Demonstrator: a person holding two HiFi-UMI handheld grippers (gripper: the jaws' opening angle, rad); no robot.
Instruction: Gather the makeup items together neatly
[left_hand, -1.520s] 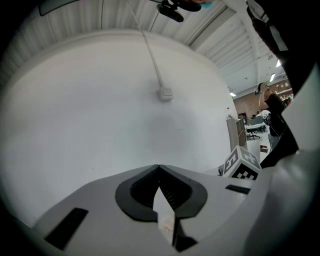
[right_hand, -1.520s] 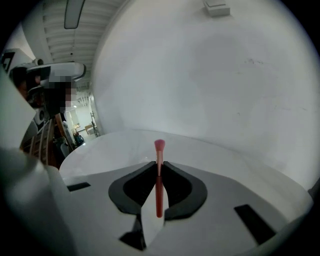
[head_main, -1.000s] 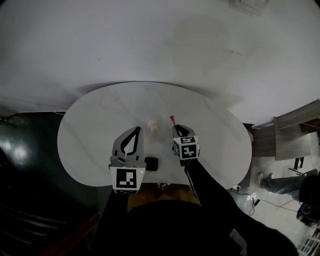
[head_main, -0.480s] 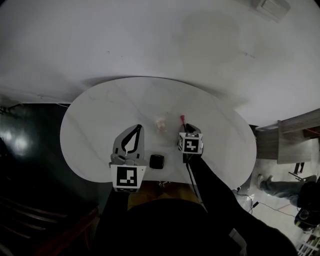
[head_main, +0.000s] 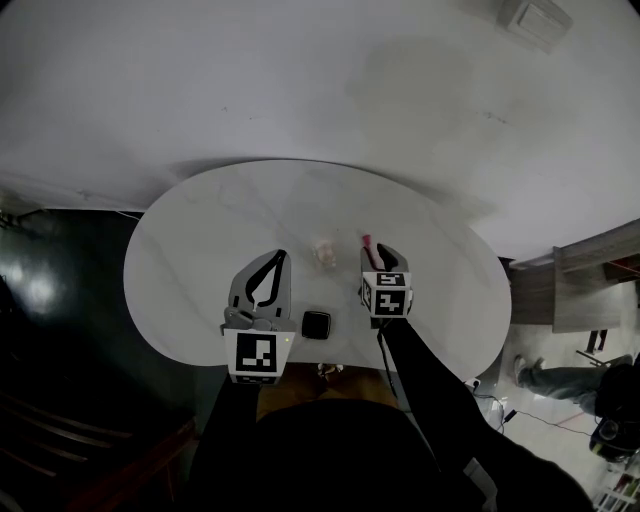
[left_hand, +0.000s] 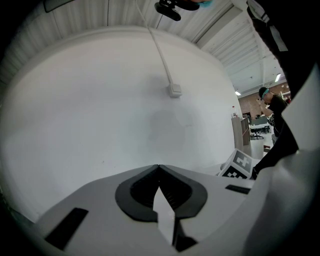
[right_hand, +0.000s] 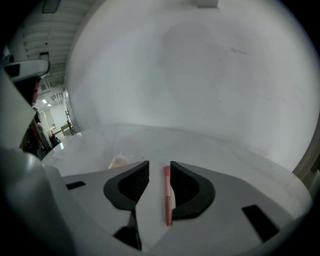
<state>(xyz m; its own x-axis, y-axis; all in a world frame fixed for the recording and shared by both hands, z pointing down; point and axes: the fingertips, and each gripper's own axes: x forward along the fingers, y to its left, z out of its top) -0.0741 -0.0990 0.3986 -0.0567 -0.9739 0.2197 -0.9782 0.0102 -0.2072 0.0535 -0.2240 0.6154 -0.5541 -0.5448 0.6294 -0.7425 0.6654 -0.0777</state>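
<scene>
your right gripper (right_hand: 160, 167) has just been opening; its jaws stand narrowly apart around the pink stick (right_hand: 166, 195), which lies on the surface (right_hand: 215, 150). your left gripper (left_hand: 159, 167) is closed and empty.

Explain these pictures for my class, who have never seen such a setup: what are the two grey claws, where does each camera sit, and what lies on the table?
There is no robot here. A person holds a hand-operated two-jaw gripper in each hand. The top-down picture comes from a camera on the person's head. The other two come from cameras riding on each gripper, looking along its jaws. On the table lie a black square compact, a small pale item and a pink stick. The left gripper is shut and empty. The right gripper has just been opening; the pink stick lies between its parted jaws, not clamped.
</scene>
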